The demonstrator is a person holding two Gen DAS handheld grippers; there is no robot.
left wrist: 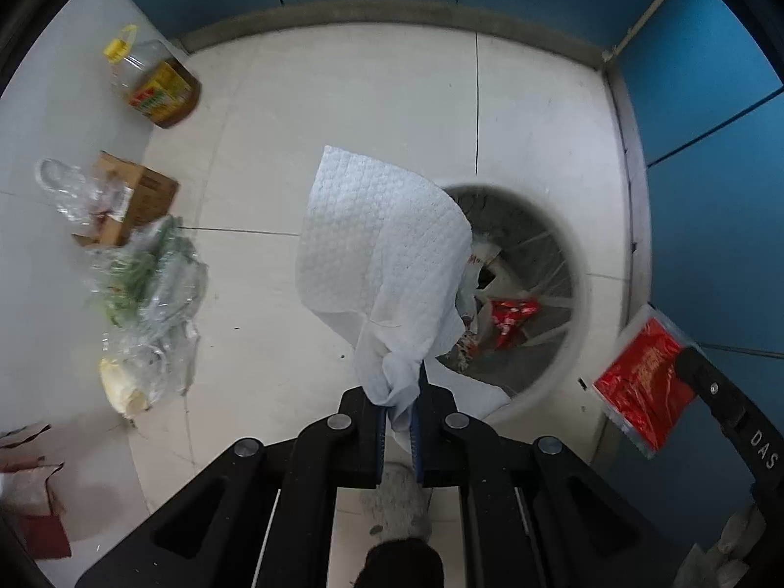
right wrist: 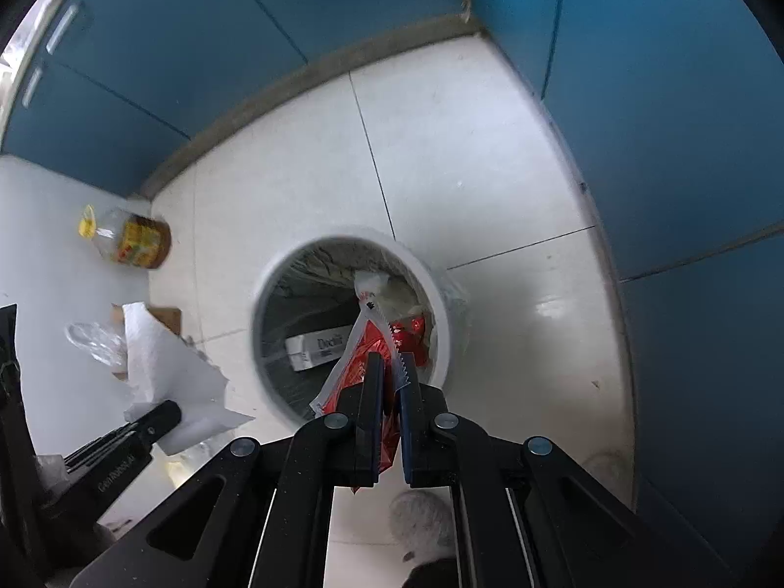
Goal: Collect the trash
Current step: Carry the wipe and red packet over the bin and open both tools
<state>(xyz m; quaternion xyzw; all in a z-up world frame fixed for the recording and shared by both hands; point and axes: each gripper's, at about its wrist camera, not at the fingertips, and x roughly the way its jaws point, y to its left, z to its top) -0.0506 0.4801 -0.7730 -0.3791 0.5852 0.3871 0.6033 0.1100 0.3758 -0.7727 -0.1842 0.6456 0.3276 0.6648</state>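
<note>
My left gripper (left wrist: 398, 404) is shut on a white paper towel (left wrist: 377, 255) that hangs over the left rim of the round white trash bin (left wrist: 583, 343). It also shows at the left of the right wrist view (right wrist: 161, 367). My right gripper (right wrist: 389, 382) is shut on a red plastic wrapper (right wrist: 365, 348), held above the bin's opening (right wrist: 436, 304). The same wrapper shows in the left wrist view (left wrist: 642, 382), right of the bin. The bin holds a red packet (left wrist: 509, 318), a white box (right wrist: 318, 348) and other scraps.
On the floor at left lie a cooking oil bottle (left wrist: 157, 83), a cardboard box (left wrist: 132, 196), clear plastic (left wrist: 68, 186), a bag of greens (left wrist: 147, 274) and a yellowish item (left wrist: 122, 392). Blue cabinets (left wrist: 710, 98) wall the back and right. A slipper (left wrist: 397, 500) is below the left gripper.
</note>
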